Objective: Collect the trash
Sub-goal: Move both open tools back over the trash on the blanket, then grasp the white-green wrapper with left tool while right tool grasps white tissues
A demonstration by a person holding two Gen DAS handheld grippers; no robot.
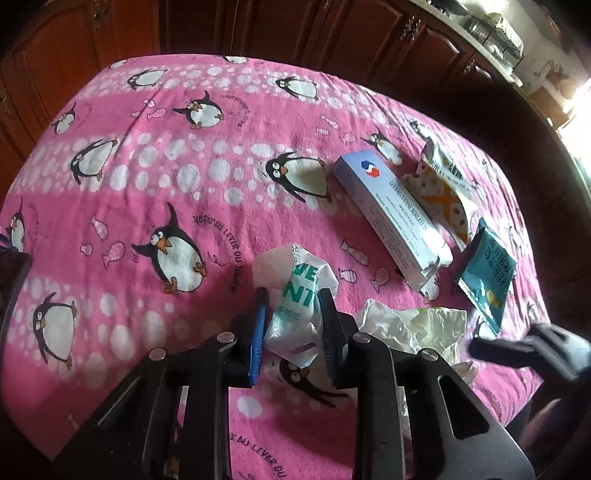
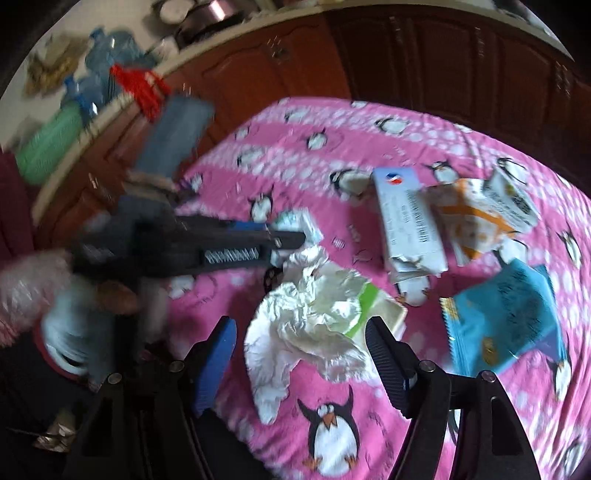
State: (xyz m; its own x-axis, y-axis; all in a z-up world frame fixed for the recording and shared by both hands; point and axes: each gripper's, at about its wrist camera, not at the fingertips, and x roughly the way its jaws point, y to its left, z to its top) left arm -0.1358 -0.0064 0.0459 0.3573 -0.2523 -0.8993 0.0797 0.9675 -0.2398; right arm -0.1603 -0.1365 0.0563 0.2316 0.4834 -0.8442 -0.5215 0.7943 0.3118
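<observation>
My left gripper (image 1: 293, 299) is shut on a crumpled white tissue packet with green print (image 1: 295, 295), just above the pink penguin cloth; it also shows from the side in the right wrist view (image 2: 291, 236). My right gripper (image 2: 301, 332) is open, its fingers either side of a crumpled white tissue wad with a green strip (image 2: 314, 314), also in the left wrist view (image 1: 410, 325). A white and blue medicine box (image 1: 391, 218), an orange-patterned wrapper (image 1: 443, 192) and a blue snack packet (image 1: 487, 273) lie beyond.
The table is covered by a pink penguin cloth (image 1: 147, 177). Dark wooden cabinets (image 1: 258, 26) stand behind it. A counter with blue water bottles (image 2: 96, 59) and a red item is at the far left in the right wrist view.
</observation>
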